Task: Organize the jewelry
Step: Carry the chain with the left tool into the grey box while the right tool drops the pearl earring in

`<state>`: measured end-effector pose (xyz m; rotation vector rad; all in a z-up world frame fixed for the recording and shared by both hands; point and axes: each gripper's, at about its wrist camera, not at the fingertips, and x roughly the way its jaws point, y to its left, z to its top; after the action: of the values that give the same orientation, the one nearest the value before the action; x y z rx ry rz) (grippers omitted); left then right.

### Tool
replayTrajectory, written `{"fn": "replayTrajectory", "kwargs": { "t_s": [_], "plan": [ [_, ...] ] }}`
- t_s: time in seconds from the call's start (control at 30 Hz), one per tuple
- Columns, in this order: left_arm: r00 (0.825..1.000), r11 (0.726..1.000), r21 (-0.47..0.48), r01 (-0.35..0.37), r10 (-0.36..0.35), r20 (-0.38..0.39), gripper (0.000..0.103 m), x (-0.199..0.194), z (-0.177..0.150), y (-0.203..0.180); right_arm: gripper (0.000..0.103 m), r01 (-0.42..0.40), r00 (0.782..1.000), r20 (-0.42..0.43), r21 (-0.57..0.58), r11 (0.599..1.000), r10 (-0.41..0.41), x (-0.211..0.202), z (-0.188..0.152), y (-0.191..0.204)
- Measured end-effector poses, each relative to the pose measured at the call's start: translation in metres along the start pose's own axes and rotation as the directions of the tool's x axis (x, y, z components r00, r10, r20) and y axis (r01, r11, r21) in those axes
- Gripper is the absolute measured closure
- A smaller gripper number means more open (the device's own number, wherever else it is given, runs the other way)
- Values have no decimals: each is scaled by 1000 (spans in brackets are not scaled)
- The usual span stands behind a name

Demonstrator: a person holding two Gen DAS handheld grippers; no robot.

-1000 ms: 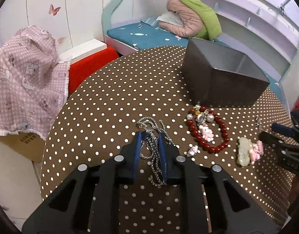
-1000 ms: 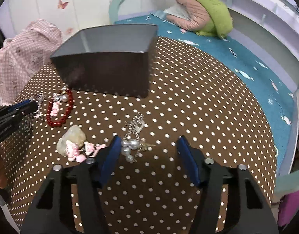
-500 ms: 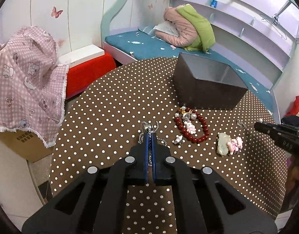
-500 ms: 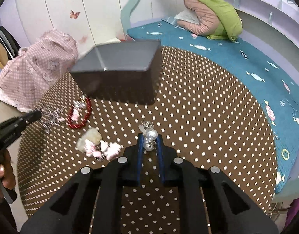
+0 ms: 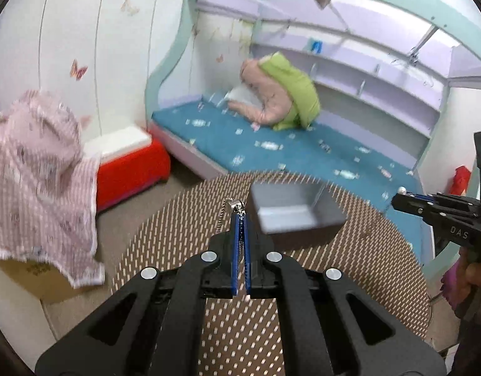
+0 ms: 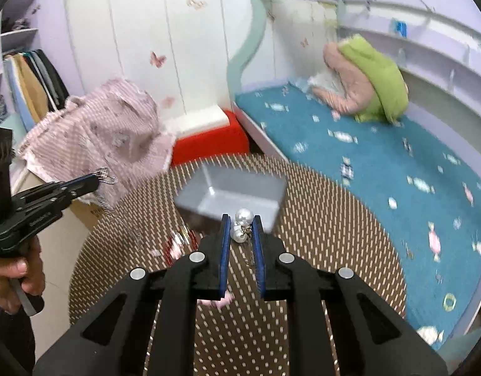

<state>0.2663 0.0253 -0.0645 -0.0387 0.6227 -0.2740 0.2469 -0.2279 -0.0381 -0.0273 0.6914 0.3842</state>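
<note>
Silver metal chain (image 5: 230, 204) was pinched between the blue-padded fingers (image 5: 239, 244) of the left gripper (image 5: 240, 216), which were pressed together with only the chain's clasp end showing above the tips. In the right wrist view the rest of that chain (image 6: 107, 202) was seen hanging down from the left gripper (image 6: 94, 181), clear of the round table covered in brown cloth with white dots (image 6: 334, 238). The right gripper (image 6: 241, 219) was closed on a cluster of white pearl beads (image 6: 242, 224), its fingers having just been drawn in onto the beads, with a narrow gap left between the pads. Both grippers were held above the table, near the open grey rectangular box (image 5: 293, 211), which stood on the cloth beyond them. A red bead bracelet (image 6: 177, 244) was left lying on the table in front of the box (image 6: 234, 192), blurred, and a pink trinket (image 6: 221, 302) was partly hidden under the right gripper's body. A hand (image 6: 11, 277) was wrapped around the left gripper's handle.
</note>
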Motion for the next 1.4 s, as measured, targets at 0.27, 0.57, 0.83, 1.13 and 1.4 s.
{"fn": "replayTrajectory", "kwargs": {
  "t_s": [0.27,0.57,0.83,1.13,1.4],
  "plan": [
    [992,995,28,94,-96,87,100,-8,71,-17,91,-3,997,73,-39,999,6,4,53,-5],
    [989,989,31,147,-148,28,100,39,102,-40,91,-26,999,-31,4,1000,26,64,57,-23],
    [986,991,37,128,-124,-113,99,98,82,-45,89,-28,988,-153,31,999,33,108,40,-32],
    [991,1000,-7,-10,9,-131,10,112,57,-28,29,26,987,-162,52,998,-18,107,23,-38],
    [991,990,-31,-135,134,-28,5,66,35,-17,7,111,994,1,110,988,-112,64,16,-37]
  ]
}}
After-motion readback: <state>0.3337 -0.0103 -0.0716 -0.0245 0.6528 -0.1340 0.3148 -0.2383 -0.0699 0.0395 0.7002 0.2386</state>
